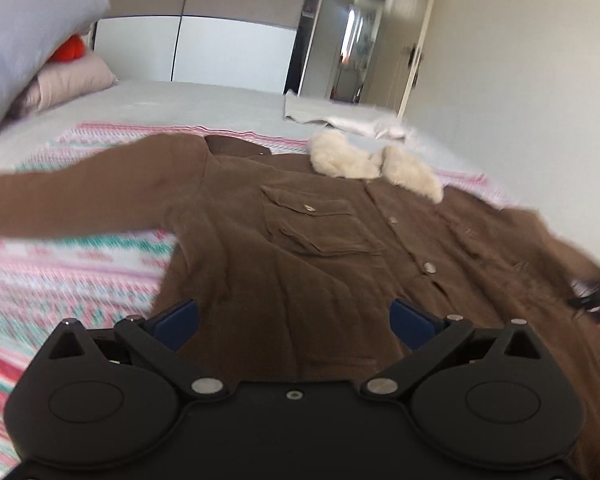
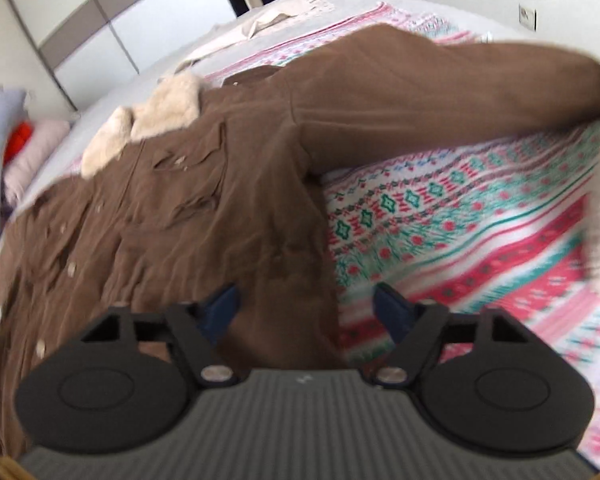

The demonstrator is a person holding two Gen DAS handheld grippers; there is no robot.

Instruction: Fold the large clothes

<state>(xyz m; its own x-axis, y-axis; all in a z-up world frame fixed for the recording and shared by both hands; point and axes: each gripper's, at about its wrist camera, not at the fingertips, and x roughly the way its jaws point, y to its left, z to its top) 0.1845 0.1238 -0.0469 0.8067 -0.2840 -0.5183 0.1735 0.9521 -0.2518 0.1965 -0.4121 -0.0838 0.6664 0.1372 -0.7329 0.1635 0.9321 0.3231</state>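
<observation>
A brown jacket [image 1: 300, 240] lies front-up and spread out on a patterned blanket [image 1: 60, 272] that covers the bed [image 1: 180, 100]. Its cream fur collar [image 1: 372, 168] sits at the end of the garment far from both tools.

Left tool [image 1: 294, 320]: its blue pads [image 1: 178, 322] stand wide apart, with nothing gripped. The jacket's lower body lies directly ahead of and beneath the gap. A flapped chest pocket [image 1: 320, 224] and a line of metal buttons [image 1: 430, 267] lie further ahead, slightly to the right. One sleeve [image 1: 80, 200] runs out to the left of the tool across the blanket.

Right tool [image 2: 306, 308]: its pads [image 2: 224, 306] are partly spread and pinch nothing. The side edge of the jacket [image 2: 220, 200] passes through the gap, brown cloth beneath the left pad and blanket [image 2: 480, 240] beneath the right one; whether either pad touches the fabric cannot be told. The other sleeve [image 2: 460, 88] reaches ahead and to the right.

Beyond the collar lie a pale cloth [image 1: 340, 116] on the bedsheet, pillows [image 1: 32, 48] to the left, and wardrobe doors [image 1: 228, 48] behind the bed. Both views are blurred.
</observation>
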